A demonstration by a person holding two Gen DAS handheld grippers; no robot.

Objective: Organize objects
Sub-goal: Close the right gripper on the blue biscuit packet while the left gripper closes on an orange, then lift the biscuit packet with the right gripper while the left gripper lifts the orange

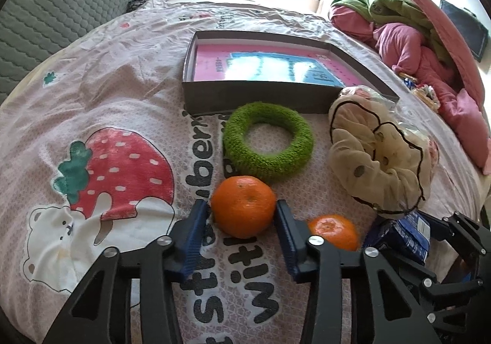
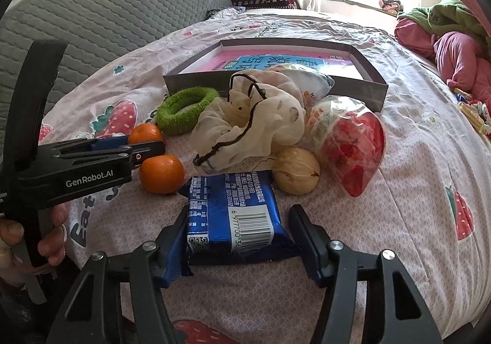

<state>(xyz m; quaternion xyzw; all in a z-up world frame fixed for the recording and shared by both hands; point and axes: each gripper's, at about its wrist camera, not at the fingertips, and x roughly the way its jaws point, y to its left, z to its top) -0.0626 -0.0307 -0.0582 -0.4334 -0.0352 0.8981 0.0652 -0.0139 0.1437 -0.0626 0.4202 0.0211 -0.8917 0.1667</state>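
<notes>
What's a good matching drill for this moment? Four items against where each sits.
Things:
1. larger orange
2. blue packet
3. green ring
4. pink book

Places:
A. inside the grey box
B. between the fingers of the right tool
C. between the fingers of the left tool
D. on the bedspread, just in front of the box

Pairs: 1-C, 2-B, 3-D, 4-A
</notes>
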